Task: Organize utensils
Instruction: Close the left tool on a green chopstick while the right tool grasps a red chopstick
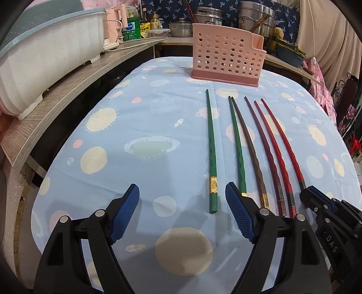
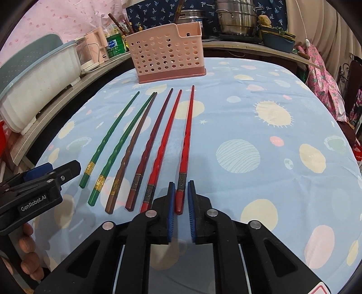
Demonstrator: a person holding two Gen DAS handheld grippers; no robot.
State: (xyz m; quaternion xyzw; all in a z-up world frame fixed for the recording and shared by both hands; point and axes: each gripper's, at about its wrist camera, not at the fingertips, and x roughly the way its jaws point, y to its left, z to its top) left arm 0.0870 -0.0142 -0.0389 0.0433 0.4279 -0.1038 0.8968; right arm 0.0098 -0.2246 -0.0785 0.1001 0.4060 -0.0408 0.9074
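Several chopsticks lie side by side on the blue planet-print tablecloth point(image 1: 135, 117), thick ends toward me: two green, a brown, a dark red and two red. My left gripper point(image 1: 182, 187) is open just above the cloth, and the thick end of the leftmost green chopstick point(image 1: 211, 147) lies between its fingers, untouched. My right gripper point(image 2: 181, 184) is shut on the thick end of the rightmost red chopstick point(image 2: 187, 126), which still lies along the cloth. A pink perforated utensil holder point(image 1: 226, 58) point(image 2: 167, 56) stands upright beyond the chopstick tips.
A white dish rack point(image 1: 40, 63) with a grey-blue lid sits on the wooden shelf point(image 1: 67, 90) to the left. Bottles, a pink kettle point(image 1: 115, 22) and steel pots point(image 2: 237, 20) crowd the back counter. The tablecloth right of the chopsticks point(image 2: 271, 135) is bare.
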